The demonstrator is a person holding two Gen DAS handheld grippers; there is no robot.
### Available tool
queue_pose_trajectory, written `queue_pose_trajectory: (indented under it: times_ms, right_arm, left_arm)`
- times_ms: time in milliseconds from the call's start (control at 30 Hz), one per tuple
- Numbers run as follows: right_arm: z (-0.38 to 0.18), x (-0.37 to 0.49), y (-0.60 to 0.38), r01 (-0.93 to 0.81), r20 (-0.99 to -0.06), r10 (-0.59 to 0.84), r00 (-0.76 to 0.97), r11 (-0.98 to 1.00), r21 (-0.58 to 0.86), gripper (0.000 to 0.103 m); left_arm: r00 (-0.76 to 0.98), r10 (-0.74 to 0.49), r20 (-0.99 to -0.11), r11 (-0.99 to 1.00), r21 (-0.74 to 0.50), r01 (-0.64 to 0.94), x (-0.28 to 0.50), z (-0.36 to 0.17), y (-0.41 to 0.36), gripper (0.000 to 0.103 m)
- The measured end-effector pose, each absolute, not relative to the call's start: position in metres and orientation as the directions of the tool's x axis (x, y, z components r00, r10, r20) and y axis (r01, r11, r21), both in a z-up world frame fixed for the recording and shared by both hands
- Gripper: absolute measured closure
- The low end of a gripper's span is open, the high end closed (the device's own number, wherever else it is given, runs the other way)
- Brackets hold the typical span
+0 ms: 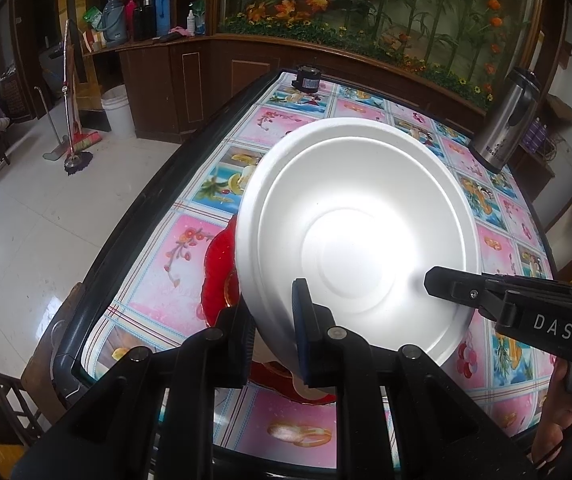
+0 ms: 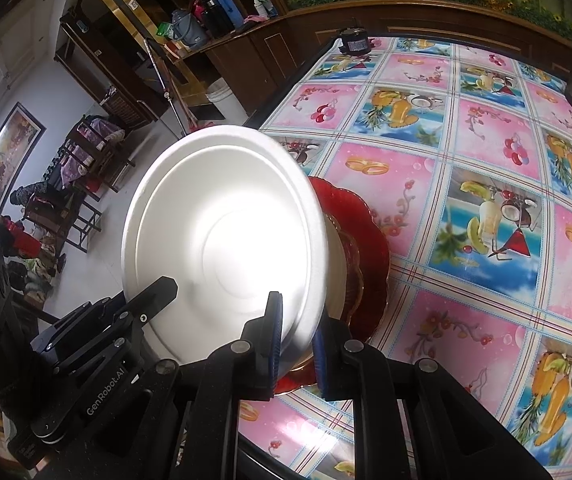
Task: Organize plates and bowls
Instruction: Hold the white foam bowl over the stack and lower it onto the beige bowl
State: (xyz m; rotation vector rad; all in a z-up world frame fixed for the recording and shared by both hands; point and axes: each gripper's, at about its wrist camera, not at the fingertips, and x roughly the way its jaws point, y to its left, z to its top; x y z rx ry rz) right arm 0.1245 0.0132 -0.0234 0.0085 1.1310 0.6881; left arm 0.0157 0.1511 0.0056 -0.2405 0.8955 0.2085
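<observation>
A white foam plate (image 1: 358, 236) is held tilted above the table, its underside facing both cameras. My left gripper (image 1: 273, 328) is shut on its near rim. My right gripper (image 2: 296, 340) is shut on the opposite rim of the plate (image 2: 221, 236); it also shows in the left wrist view (image 1: 438, 282). Under the plate lies a red scalloped glass plate (image 1: 217, 280) with a smaller gold-rimmed dish (image 2: 346, 268) on it, near the table's front left edge; the red plate shows in the right wrist view too (image 2: 370, 240).
The table (image 2: 486, 160) has a pink and blue patterned cloth and a black rim. A steel thermos (image 1: 506, 120) stands at the far right. A small black device (image 1: 308, 78) sits at the far edge. A wooden cabinet and fish tank stand behind.
</observation>
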Motion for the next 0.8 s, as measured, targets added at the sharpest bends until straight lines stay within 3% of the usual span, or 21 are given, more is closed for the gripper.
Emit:
queue_pose_trajectory:
  times_ms: [800]
  right_arm:
    - [-0.024,0.133,0.014,-0.468,-0.836,0.490,0.247,0.816,0.340,0.083]
  left_arm:
    - [0.581,0.081,-0.810,0.945,-0.123,-0.303,0.028,0.001,0.146,0.088]
